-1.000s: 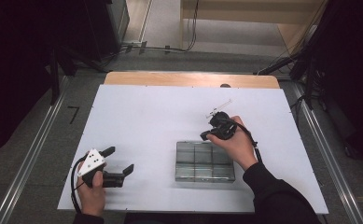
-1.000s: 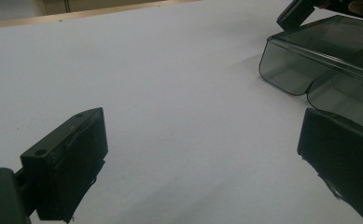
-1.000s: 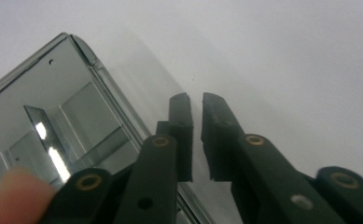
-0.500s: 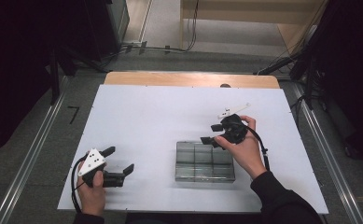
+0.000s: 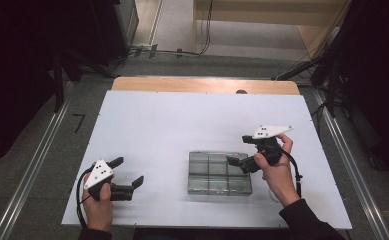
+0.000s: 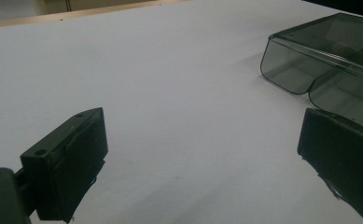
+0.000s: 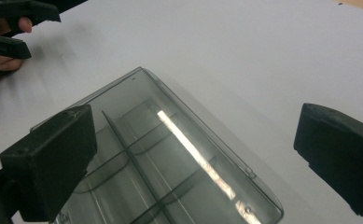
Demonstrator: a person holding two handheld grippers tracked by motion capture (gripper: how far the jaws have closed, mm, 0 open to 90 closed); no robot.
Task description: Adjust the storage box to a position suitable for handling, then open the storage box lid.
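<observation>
A smoky clear compartment box (image 5: 219,172) lies flat on the white table (image 5: 182,125), right of centre near the front. My right gripper (image 5: 238,149) hovers at the box's far right corner; its jaws have just been opening and now stand wide with nothing between them. In the right gripper view the box (image 7: 170,163) lies below the spread jaws of the right gripper (image 7: 193,140). My left gripper (image 5: 128,171) rests open on the table at the front left, empty. The left gripper (image 6: 207,149) faces bare table, with the box (image 6: 328,60) off to its right.
A wooden strip (image 5: 202,84) borders the table's far edge, with a small dark spot (image 5: 240,91) by it. Metal rails (image 5: 32,165) run along both sides on the floor. In the right gripper view the other hand (image 7: 2,60) appears at the top left.
The right gripper has moved to the right, away from the spot beyond the box's far corner, and its jaws have spread from nearly shut to wide. The left gripper has stayed put.
</observation>
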